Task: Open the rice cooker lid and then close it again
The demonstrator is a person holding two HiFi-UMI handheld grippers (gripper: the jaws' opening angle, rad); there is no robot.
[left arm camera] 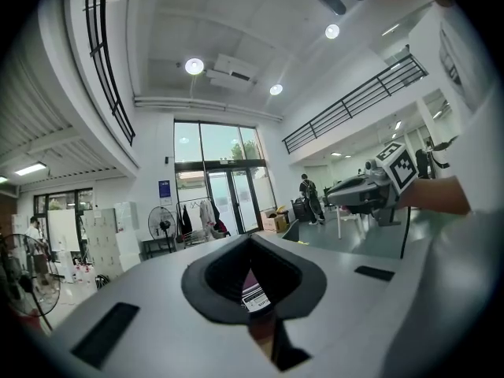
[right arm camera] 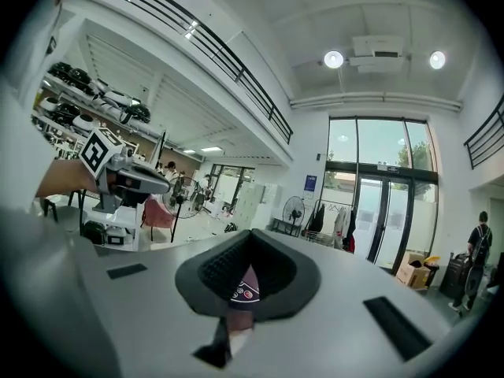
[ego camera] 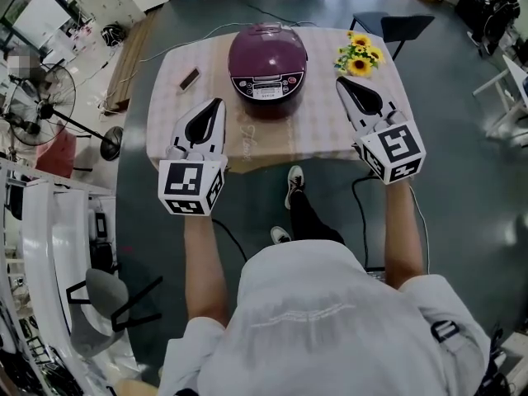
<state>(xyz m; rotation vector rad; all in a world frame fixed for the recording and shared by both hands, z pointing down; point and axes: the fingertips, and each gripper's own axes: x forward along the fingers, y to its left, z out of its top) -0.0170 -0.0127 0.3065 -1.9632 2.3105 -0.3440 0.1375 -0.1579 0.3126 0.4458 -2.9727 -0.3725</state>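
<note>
At twelve o'clock the rice cooker lid (ego camera: 267, 48) lies shut; we hold left gripper (ego camera: 216, 104), right gripper (ego camera: 341, 82) pressed together, empty

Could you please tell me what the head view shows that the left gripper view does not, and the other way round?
Only the head view: the sunflowers and the whole purple rice cooker, lid down. Only the left gripper view: glass doors, ceiling lights, a pedestal fan. Both: the right tool, plus a sliver of the cooker's panel past the shut jaws of the left tool.
</note>
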